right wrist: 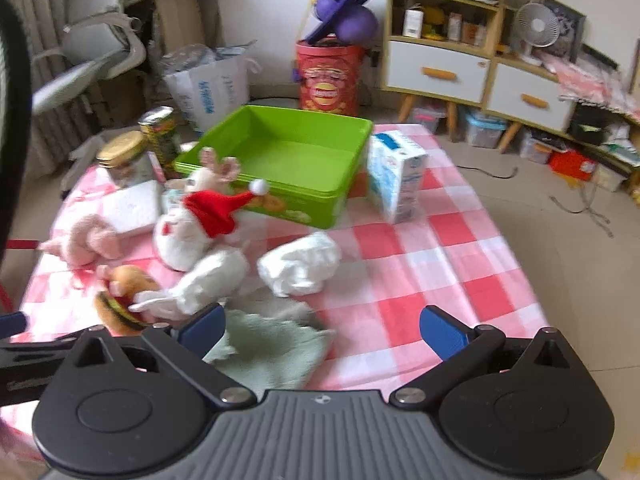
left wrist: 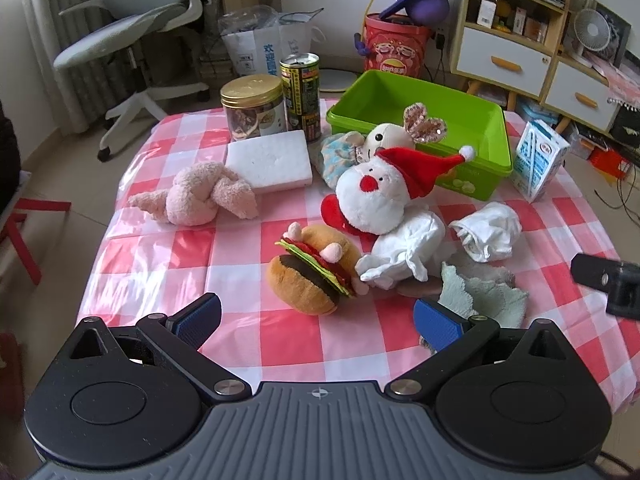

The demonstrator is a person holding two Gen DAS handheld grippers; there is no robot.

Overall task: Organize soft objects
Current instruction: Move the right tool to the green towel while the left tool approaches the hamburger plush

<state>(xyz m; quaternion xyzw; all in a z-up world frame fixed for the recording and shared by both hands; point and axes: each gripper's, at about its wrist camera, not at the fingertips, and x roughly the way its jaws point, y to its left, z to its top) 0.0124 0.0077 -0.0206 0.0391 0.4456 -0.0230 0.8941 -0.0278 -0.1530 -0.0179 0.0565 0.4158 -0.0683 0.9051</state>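
I see a glossy plastic sheet in red and white checks over the counter [left wrist: 160,264], wrinkled and catching glare; the green bin [left wrist: 420,120] looks like smooth, shiny plastic; the Santa toy [left wrist: 372,196] and burger toy [left wrist: 316,272] are fuzzy matt plush; the pink knotted towel [left wrist: 200,198] is nubbly terry cloth; the white block [left wrist: 270,162] reads as grainy foam; the can [left wrist: 301,92] is glossy printed metal; my left tongs [left wrist: 318,322] carry ribbed blue pads on matt black plastic.

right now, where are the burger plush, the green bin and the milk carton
burger plush [left wrist: 310,276] left wrist view, on its top bun
green bin [right wrist: 280,152] right wrist view, on its inside floor
milk carton [left wrist: 538,160] left wrist view, on its front face
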